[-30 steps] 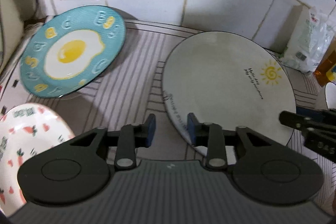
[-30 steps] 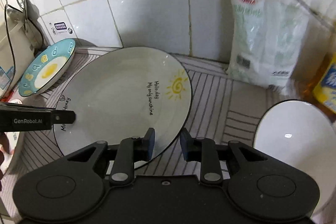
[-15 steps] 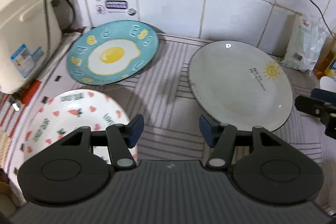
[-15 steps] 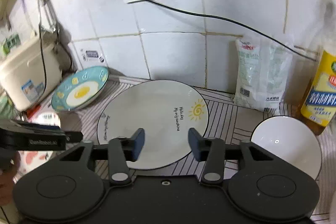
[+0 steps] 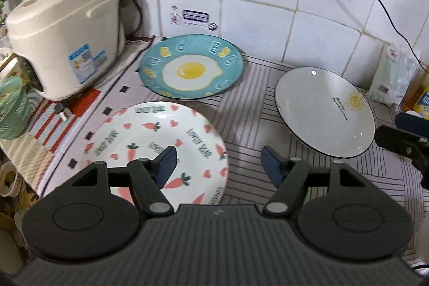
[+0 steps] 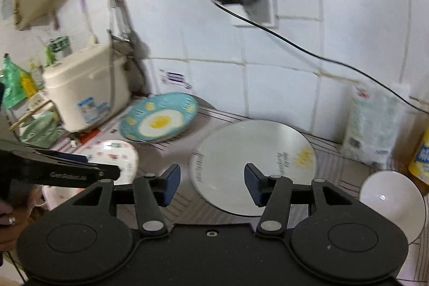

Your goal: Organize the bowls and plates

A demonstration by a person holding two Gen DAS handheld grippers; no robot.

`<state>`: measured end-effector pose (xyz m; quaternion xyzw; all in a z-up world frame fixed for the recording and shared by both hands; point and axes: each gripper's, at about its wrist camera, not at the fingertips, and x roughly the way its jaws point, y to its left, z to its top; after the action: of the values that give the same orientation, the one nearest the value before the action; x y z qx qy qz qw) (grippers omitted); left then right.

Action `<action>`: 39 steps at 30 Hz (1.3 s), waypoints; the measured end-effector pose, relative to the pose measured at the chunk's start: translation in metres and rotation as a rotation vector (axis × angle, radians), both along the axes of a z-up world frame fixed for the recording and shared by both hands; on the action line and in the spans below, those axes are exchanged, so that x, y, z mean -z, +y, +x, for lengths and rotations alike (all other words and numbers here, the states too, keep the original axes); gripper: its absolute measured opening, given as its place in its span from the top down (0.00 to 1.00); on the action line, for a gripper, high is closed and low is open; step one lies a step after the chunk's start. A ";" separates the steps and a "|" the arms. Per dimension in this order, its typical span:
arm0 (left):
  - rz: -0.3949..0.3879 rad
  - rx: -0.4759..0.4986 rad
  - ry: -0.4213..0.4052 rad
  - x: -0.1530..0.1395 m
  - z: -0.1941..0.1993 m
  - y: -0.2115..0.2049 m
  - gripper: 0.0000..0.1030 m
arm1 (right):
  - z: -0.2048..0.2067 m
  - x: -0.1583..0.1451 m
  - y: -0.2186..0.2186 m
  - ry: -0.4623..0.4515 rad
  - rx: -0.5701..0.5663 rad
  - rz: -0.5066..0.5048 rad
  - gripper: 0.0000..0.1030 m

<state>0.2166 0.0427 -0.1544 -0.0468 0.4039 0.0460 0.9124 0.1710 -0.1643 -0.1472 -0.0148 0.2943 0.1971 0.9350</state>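
Nothing stacked yet: sun plate (image 5: pixel 325 109), egg plate (image 5: pixel 191 70), carrot plate (image 5: pixel 155 141) and white bowl (image 6: pixel 392 201) lie apart on the bench (image 5: pixel 249 125); left gripper (image 5: pixel 218 161) and right gripper (image 6: pixel 211 182) jaws just opened, empty, so stacking remains.

A teal plate (image 5: pixel 191 67) painted with a fried egg carries raised letters around its rim, of which "p" and "E" can be made out, while the print on the carrot-patterned plate (image 5: pixel 150 141), the sun-motif plate (image 5: pixel 324 109) and the rice cooker's (image 5: pixel 67 31) sticker is too small or blurred to read.
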 end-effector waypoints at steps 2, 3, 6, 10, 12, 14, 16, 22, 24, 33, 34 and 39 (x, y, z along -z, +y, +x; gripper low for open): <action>0.004 -0.006 -0.006 -0.004 -0.008 0.007 0.31 | -0.008 -0.007 0.009 -0.016 -0.022 0.004 0.42; 0.008 -0.006 -0.006 -0.005 -0.011 0.010 0.30 | -0.013 -0.011 0.014 -0.024 -0.030 0.008 0.41; 0.033 0.002 -0.010 -0.010 -0.021 0.020 0.27 | -0.024 -0.021 0.025 -0.037 -0.048 0.032 0.38; 0.047 0.010 0.003 -0.017 -0.037 0.036 0.21 | -0.041 -0.032 0.045 -0.058 -0.069 0.039 0.34; 0.047 0.022 0.009 -0.019 -0.044 0.044 0.16 | -0.049 -0.036 0.053 -0.062 -0.075 0.041 0.31; 0.054 0.034 0.015 -0.021 -0.051 0.054 0.13 | -0.056 -0.039 0.062 -0.057 -0.083 0.046 0.30; 0.062 0.040 0.014 -0.023 -0.058 0.064 0.10 | -0.061 -0.041 0.072 -0.050 -0.093 0.045 0.28; 0.064 0.008 0.014 -0.018 -0.066 0.101 0.07 | -0.074 -0.034 0.101 -0.065 -0.109 0.011 0.10; 0.048 -0.010 -0.007 -0.015 -0.069 0.114 0.07 | -0.075 -0.028 0.111 -0.071 -0.106 0.000 0.10; 0.021 0.014 -0.020 0.010 -0.062 0.157 0.07 | -0.060 -0.001 0.156 -0.124 -0.139 -0.022 0.10; -0.005 0.028 -0.004 0.014 -0.059 0.161 0.07 | -0.054 0.007 0.158 -0.102 -0.127 -0.005 0.10; 0.013 0.078 0.042 0.037 -0.045 0.169 0.07 | -0.022 0.056 0.157 0.102 -0.023 0.074 0.15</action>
<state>0.1720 0.2115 -0.1916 -0.0242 0.4242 0.0141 0.9052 0.1487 -0.0071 -0.2028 0.0266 0.3341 0.2192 0.9163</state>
